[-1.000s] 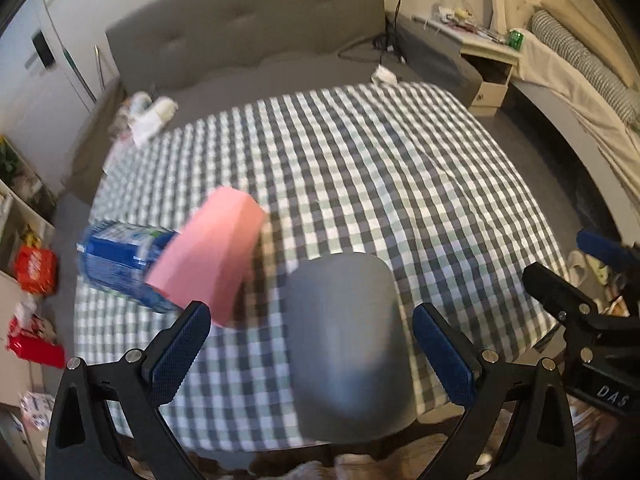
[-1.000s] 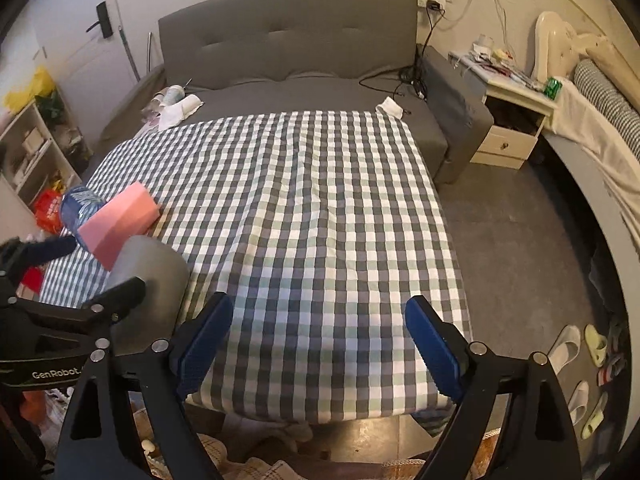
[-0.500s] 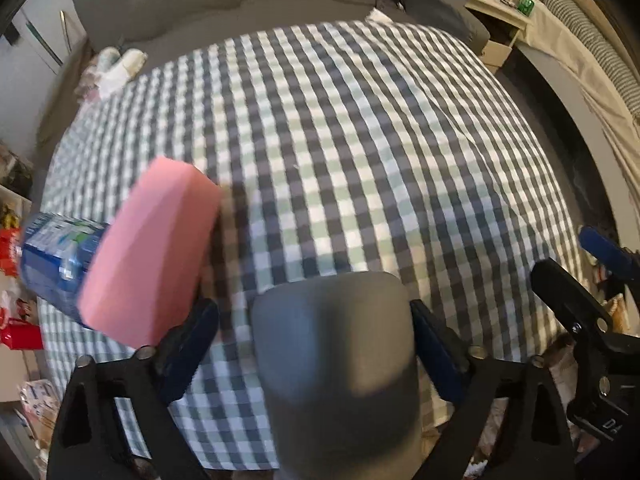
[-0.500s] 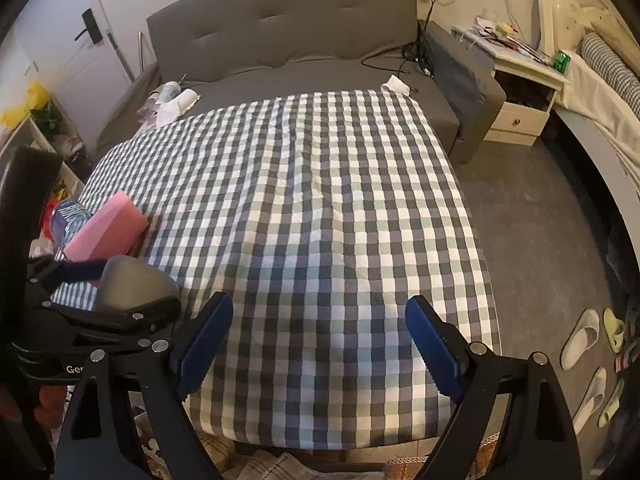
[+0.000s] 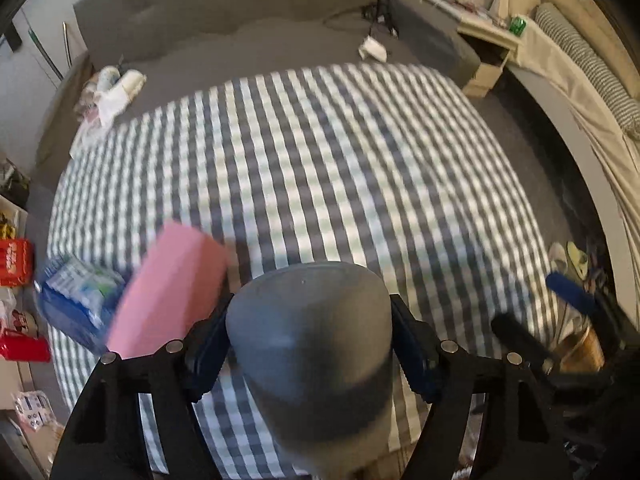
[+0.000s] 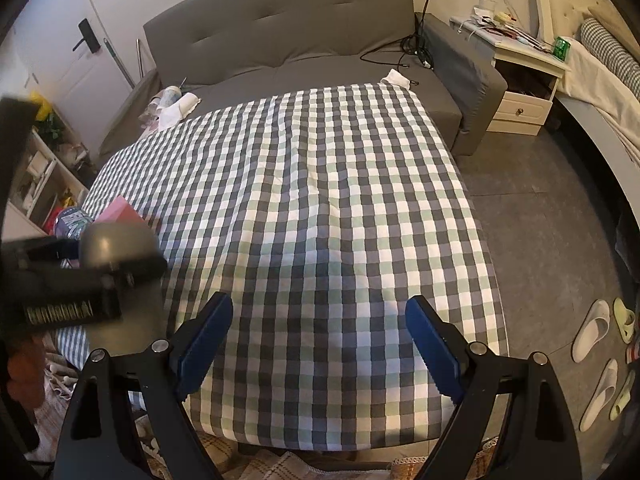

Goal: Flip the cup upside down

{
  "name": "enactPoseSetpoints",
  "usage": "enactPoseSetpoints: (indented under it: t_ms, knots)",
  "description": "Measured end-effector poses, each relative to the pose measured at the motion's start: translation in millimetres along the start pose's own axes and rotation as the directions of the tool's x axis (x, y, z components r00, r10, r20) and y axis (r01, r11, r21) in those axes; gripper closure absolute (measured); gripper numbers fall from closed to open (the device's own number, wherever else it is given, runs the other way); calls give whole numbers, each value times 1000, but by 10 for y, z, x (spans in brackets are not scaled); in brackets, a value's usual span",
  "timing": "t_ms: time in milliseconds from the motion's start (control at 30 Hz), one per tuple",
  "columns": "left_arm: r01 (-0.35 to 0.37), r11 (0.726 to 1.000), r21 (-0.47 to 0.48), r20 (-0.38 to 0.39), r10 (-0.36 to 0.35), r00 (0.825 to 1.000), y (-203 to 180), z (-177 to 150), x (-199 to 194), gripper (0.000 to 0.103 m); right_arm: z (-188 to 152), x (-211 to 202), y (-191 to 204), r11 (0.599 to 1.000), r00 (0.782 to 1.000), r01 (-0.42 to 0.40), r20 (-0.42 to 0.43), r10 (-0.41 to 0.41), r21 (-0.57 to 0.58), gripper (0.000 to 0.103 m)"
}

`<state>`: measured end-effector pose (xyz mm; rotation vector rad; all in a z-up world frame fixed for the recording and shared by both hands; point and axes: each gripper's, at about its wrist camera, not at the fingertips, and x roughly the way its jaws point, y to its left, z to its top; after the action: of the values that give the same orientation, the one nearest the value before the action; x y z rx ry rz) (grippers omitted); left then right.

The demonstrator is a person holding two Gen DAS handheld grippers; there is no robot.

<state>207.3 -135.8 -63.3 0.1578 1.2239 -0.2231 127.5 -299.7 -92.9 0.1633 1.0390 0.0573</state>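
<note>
A grey cup (image 5: 312, 344) fills the lower middle of the left wrist view, its closed end toward the camera. My left gripper (image 5: 310, 344) is shut on the cup, with a blue pad pressed on each side, and holds it over the near left part of the checked tablecloth (image 5: 320, 168). In the right wrist view the cup (image 6: 116, 244) shows at the left in the left gripper (image 6: 88, 276). My right gripper (image 6: 318, 344) is open and empty above the cloth's front edge (image 6: 320, 432).
A pink block (image 5: 168, 292) and a blue-labelled bottle (image 5: 76, 296) lie just left of the cup. A grey sofa (image 6: 280, 32) stands behind the table, a nightstand (image 6: 524, 80) at the right, shelves (image 6: 36, 184) at the left, slippers (image 6: 596, 336) on the floor.
My left gripper has closed on the grey cup and lifted it a little. The left view is blurred from motion. My right gripper has stayed open and nearly still.
</note>
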Motion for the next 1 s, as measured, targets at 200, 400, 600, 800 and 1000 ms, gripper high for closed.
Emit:
enactPoseSetpoints:
  t_ms: [200,400,600,800,1000]
  knots:
    - [-65,998,-4,141,65,988,-36,296,-154,29,-20,-29,-47,1000,1000,5,8,-5,8,15]
    - [-117,992,-48,341,126,932,-35,378,-150,29,-10,-14,-57,1000,1000,8,12,-8,8,15]
    - [-81,993,-90,328,107,939,81,332,-1,29,165,-10,-17,999,995,40,97,-38,-12,15]
    - [-77,993,-85,336,102,936,119,282,71,30,470,-75,42,998,969,47,243,-38,-33,15]
    - [-92,994,-55,373,106,922,75,391,102,30,545,-14,83,999,968,29,249,-23,-21,15]
